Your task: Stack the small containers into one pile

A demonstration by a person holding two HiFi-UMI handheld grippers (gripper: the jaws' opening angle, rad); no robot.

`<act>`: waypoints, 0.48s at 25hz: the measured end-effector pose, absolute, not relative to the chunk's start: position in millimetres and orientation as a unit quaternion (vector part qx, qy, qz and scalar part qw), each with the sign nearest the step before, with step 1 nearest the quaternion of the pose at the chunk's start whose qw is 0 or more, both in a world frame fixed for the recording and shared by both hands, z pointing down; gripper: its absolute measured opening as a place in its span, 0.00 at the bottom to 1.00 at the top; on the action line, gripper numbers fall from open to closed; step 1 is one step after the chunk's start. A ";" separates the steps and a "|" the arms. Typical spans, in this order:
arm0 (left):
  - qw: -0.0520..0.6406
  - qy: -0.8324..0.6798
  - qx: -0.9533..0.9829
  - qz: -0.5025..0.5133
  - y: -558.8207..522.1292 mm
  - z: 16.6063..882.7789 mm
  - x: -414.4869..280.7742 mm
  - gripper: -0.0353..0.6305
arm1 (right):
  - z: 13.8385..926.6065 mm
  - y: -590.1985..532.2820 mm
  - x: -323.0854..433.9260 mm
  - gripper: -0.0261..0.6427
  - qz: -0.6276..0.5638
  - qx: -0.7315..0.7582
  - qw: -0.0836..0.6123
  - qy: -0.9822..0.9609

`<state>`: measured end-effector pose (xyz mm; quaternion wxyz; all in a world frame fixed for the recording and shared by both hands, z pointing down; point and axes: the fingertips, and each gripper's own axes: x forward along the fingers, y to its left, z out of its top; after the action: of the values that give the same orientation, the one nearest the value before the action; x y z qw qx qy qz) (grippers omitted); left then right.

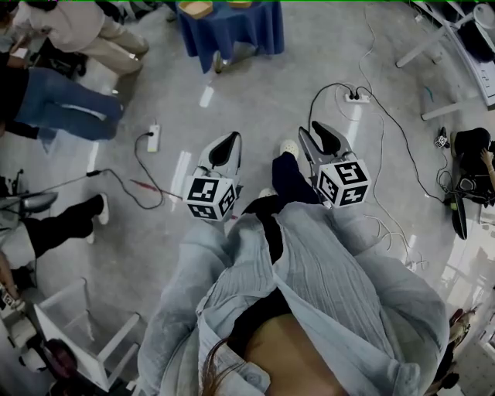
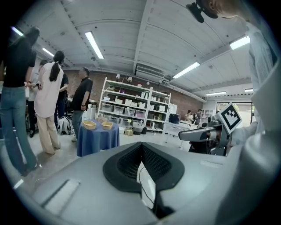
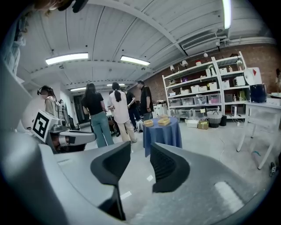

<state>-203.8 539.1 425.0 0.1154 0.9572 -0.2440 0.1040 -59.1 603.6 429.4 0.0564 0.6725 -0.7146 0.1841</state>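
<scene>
Two small tan containers (image 2: pixel 89 125) (image 2: pixel 107 125) sit side by side on a round table with a blue cloth (image 2: pixel 97 139), some distance ahead of me. The right gripper view shows the same containers (image 3: pixel 148 123) (image 3: pixel 163 121) on that table (image 3: pixel 161 135). In the head view, one container (image 1: pixel 196 9) shows at the top edge on the cloth (image 1: pixel 232 35). My left gripper (image 1: pixel 232 139) (image 2: pixel 141 145) is held over the floor, its jaws meeting at the tips and empty. My right gripper (image 1: pixel 319 128) (image 3: pixel 140 154) hovers beside it, open, with nothing between its jaws.
Several people (image 2: pixel 48 105) stand left of the blue table. White shelving with bins (image 2: pixel 127 107) lines the back wall. Cables and power strips (image 1: pixel 153 138) (image 1: pixel 356 97) lie on the floor. White table legs (image 1: pixel 445 35) stand at the right, and a white rack (image 1: pixel 77 332) at the lower left.
</scene>
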 end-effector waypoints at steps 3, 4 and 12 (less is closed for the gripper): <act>0.118 -0.250 0.956 0.104 530.5 427.8 -203.7 0.06 | 427.2 594.6 -60.5 0.31 0.182 0.660 0.044 -0.727; 0.119 -0.251 0.955 0.103 527.3 428.3 -202.0 0.06 | 426.6 591.3 -58.7 0.32 0.181 0.658 0.041 -0.730; 0.120 -0.264 0.952 0.101 478.0 425.1 -170.6 0.06 | 435.0 542.2 -27.6 0.33 0.200 0.641 0.054 -0.739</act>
<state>-170.6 478.0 425.1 0.1196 0.9518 -0.2638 0.1009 -27.6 542.2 435.0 0.0539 0.6410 -0.7390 0.2000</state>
